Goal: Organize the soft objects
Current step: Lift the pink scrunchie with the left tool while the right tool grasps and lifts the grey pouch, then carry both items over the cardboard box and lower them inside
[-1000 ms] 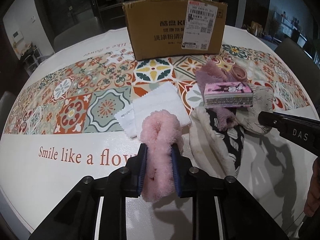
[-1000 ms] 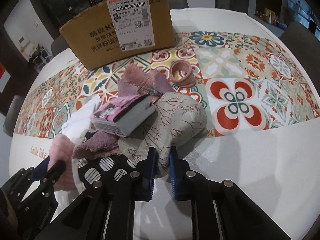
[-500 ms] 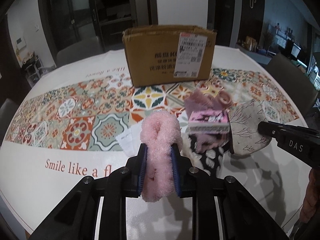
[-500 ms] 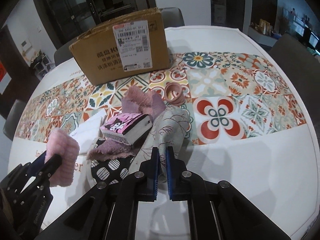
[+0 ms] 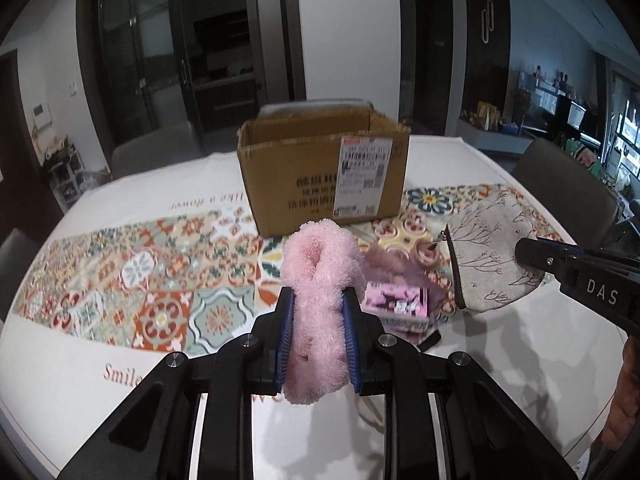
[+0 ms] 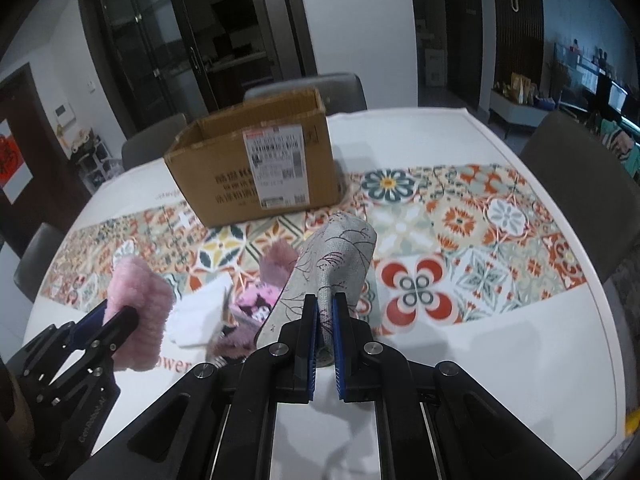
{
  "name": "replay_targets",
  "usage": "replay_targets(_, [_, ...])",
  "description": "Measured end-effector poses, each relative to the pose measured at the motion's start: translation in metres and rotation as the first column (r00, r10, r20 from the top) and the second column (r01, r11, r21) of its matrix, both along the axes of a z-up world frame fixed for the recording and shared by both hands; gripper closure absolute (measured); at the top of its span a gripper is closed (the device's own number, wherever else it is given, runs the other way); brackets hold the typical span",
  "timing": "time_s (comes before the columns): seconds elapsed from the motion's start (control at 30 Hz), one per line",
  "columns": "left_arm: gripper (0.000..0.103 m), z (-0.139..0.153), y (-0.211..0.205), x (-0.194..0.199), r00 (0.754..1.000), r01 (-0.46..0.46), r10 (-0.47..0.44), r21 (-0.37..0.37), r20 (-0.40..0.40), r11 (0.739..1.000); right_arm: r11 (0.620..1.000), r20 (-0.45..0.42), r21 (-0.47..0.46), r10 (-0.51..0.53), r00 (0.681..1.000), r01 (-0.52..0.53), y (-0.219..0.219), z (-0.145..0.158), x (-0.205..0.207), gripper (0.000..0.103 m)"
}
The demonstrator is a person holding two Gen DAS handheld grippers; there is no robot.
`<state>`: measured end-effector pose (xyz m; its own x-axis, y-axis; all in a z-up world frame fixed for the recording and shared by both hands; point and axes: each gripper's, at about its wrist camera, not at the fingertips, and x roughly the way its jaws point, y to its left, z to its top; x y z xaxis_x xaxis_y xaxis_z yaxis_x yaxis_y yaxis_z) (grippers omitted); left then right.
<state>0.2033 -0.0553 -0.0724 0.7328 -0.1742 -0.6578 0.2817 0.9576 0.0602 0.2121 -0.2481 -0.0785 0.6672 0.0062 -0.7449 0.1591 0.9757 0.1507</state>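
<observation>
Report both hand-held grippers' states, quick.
Left hand-held gripper: closed on the fluffy pink item, lifted.
Right hand-held gripper: closed on the beige branch-print pouch, lifted.

Both handheld grippers hang raised above the table, side by side and level. The left gripper [image 5: 318, 336] has its 2 blue-padded fingers [image 5: 285, 336] pressed against the sides of a pink fluffy item [image 5: 318, 280]. The right gripper [image 6: 325, 336] pinches a beige printed pouch [image 6: 332, 264] between nearly closed fingers [image 6: 311, 340].
</observation>
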Motion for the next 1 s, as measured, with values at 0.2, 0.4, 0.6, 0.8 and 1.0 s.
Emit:
replay_targets(0.2, [0.079, 0.018, -0.001, 0.006, 0.998, -0.006, 0.005, 0.004, 0.056, 1.0, 1.0, 0.062, 0.003, 0.016, 0.998, -0.016, 0.001, 0.022, 0.003, 0.095])
replay_targets(0.4, [0.079, 0.035, 0.001, 0.018, 0.997, -0.018, 0.018, -0.003, 0.08, 1.0, 0.999, 0.128, -0.017, 0.043, 0.991, -0.041, 0.007, 0.041, 0.008, 0.095])
replay_targets(0.6, [0.079, 0.052, 0.004, 0.031, 0.991, -0.026, 0.028, -0.015, 0.132, 1.0, 0.997, 0.193, -0.022, 0.072, 0.979, -0.069, 0.013, 0.059, 0.019, 0.095])
replay_targets(0.8, [0.079, 0.066, 0.004, 0.047, 0.986, -0.038, 0.042, -0.027, 0.162, 0.999, 0.996, 0.239, -0.017, 0.09, 0.967, -0.088, 0.016, 0.072, 0.035, 0.095])
replay_targets(1.0, [0.079, 0.078, 0.003, 0.062, 0.979, -0.049, 0.055, -0.035, 0.198, 0.998, 0.996, 0.269, -0.004, 0.091, 0.959, -0.093, 0.015, 0.082, 0.053, 0.095])
